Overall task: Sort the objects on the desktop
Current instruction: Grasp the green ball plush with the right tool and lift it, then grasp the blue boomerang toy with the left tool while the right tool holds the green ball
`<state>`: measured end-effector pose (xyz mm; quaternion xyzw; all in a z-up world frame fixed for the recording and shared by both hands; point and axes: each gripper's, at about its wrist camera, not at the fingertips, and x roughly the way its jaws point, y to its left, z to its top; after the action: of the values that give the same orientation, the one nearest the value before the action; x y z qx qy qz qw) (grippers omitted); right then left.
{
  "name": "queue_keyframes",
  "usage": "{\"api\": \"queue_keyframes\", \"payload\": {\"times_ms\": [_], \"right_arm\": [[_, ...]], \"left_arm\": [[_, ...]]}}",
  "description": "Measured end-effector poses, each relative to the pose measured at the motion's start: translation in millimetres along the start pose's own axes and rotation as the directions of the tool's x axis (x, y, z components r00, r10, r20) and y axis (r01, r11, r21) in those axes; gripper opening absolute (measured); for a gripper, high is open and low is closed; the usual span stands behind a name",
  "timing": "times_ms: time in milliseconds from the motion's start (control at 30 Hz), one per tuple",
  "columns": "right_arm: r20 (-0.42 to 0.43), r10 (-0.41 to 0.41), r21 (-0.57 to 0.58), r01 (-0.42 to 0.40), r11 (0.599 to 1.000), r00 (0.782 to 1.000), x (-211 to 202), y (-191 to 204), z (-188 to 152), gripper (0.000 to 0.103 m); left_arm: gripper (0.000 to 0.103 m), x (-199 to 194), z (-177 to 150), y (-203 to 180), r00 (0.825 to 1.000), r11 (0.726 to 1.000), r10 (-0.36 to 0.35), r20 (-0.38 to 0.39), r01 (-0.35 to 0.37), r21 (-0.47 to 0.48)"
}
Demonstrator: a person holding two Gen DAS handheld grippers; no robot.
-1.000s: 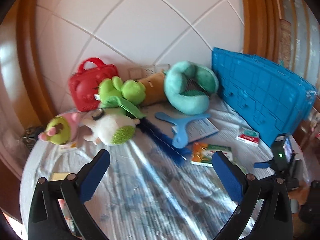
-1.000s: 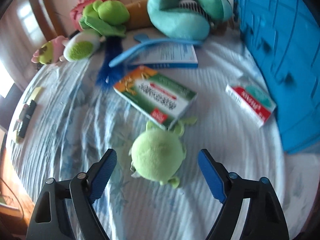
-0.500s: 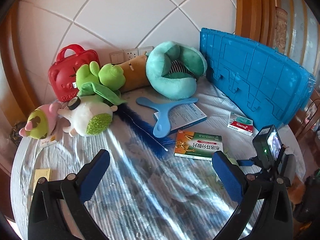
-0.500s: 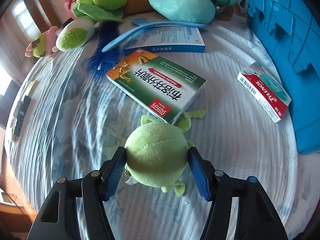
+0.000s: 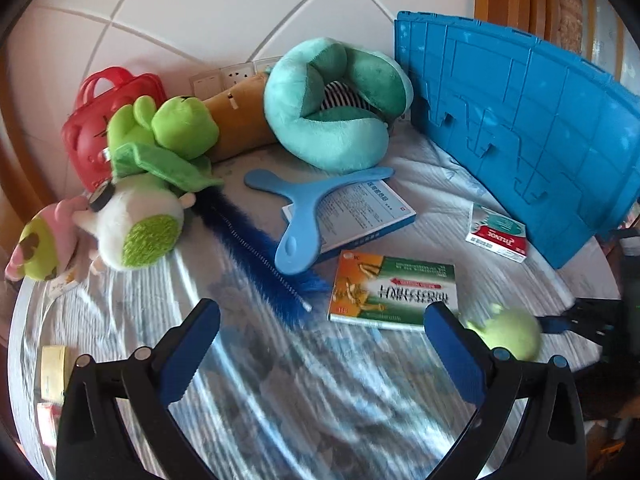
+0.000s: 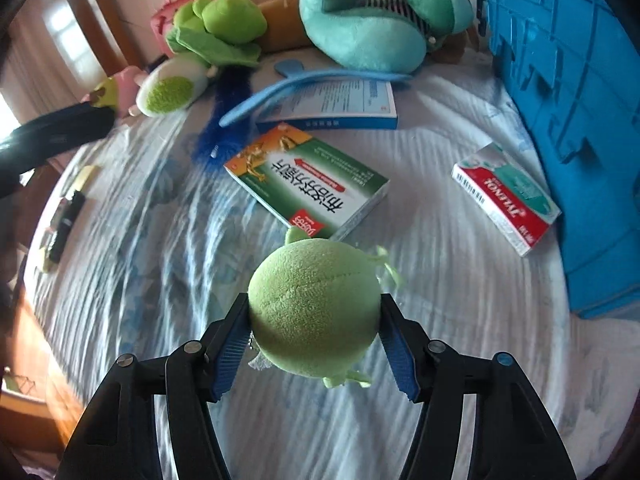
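Note:
My right gripper (image 6: 314, 332) is shut on a small round green plush toy (image 6: 314, 306) and holds it just above the cloth; the toy also shows in the left wrist view (image 5: 510, 336). My left gripper (image 5: 320, 344) is open and empty above the cloth. A green medicine box (image 5: 394, 290) (image 6: 308, 184) lies ahead of both grippers. A red and white box (image 5: 498, 234) (image 6: 506, 196) lies next to the blue crate (image 5: 520, 120) (image 6: 568, 80). A blue boomerang (image 5: 316, 200) rests on a white and blue box (image 5: 356, 210).
Plush toys (image 5: 160, 136) and a teal neck pillow (image 5: 336, 108) stand along the back wall with a red bag (image 5: 100, 120). A blue brush (image 5: 256, 248) lies mid-table. Small items (image 6: 64, 224) lie by the table's left edge.
My right gripper closed on the round green plush toy and lifted it slightly. My left gripper moved closer over the table, still open.

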<state>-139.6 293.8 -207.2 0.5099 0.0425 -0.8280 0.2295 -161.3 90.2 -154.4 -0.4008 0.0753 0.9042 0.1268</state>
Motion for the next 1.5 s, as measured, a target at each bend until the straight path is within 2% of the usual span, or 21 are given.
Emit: {"api": "queue_keyframes", "payload": {"times_ms": [133,267,400,467,500,567,600,667,833,933,967,1000,1133,1233,1367,1500], "right_arm": [[0.017,0.014,-0.006,-0.014,1.000,1.000,-12,3,3,0.062],[0.031,-0.005,-0.003,0.005,1.000,0.999,-26,10,6,0.062],[0.044,-0.036,0.063,0.033,0.997,0.998,-37,5,9,0.062],[0.048,-0.042,0.097,0.037,0.995,0.998,-39,3,11,0.062],[0.052,-0.050,0.113,0.044,0.993,0.997,-40,3,12,0.062],[0.065,-0.065,0.141,0.055,0.988,0.996,-43,4,14,0.062],[0.074,-0.075,0.145,0.063,0.987,0.994,-44,7,15,0.062],[0.102,-0.106,0.148,0.090,0.985,0.989,-48,13,19,0.062],[0.148,-0.124,0.150,0.102,0.983,0.981,-43,29,42,0.062],[0.165,-0.127,0.153,0.102,0.983,0.978,-38,37,53,0.062],[0.170,-0.128,0.156,0.101,0.983,0.977,-37,39,55,0.062],[0.175,-0.131,0.157,0.104,0.982,0.976,-36,41,58,0.062],[0.195,-0.152,0.147,0.125,0.981,0.969,-40,48,68,0.062],[0.211,-0.162,0.161,0.129,0.979,0.964,-45,47,73,0.062],[0.223,-0.169,0.180,0.130,0.975,0.960,-50,45,76,0.062],[0.232,-0.158,0.206,0.110,0.972,0.960,-52,45,79,0.062]], "left_arm": [[0.103,31,26,1,0.999,0.998,0.023,0.023,-0.024,0.053],[0.103,72,55,8,1.000,0.993,0.000,0.005,0.000,0.115],[0.103,108,68,12,0.998,0.981,-0.067,0.000,0.066,0.180],[0.102,128,69,14,0.999,0.977,-0.044,-0.029,0.049,0.208],[0.098,136,68,16,0.999,0.976,-0.032,-0.042,0.041,0.215],[0.065,152,68,24,0.995,0.980,-0.055,-0.083,0.069,0.189],[0.061,160,67,29,0.992,0.983,-0.067,-0.109,0.084,0.161],[0.060,173,63,35,0.984,0.984,-0.104,-0.145,0.123,0.129],[0.060,180,53,25,0.985,0.973,-0.104,-0.135,0.129,0.191],[0.060,187,52,27,0.982,0.974,-0.124,-0.140,0.147,0.174],[0.050,187,53,29,0.982,0.974,-0.130,-0.138,0.152,0.166],[0.047,188,53,31,0.981,0.975,-0.135,-0.137,0.157,0.157],[0.047,188,52,36,0.982,0.977,-0.135,-0.133,0.154,0.147],[0.046,176,51,40,0.992,0.981,-0.112,-0.064,0.121,0.151],[0.046,158,56,46,0.993,0.981,-0.115,-0.002,0.114,0.159],[0.046,134,58,52,0.994,0.984,-0.087,0.061,0.076,0.164]]}}
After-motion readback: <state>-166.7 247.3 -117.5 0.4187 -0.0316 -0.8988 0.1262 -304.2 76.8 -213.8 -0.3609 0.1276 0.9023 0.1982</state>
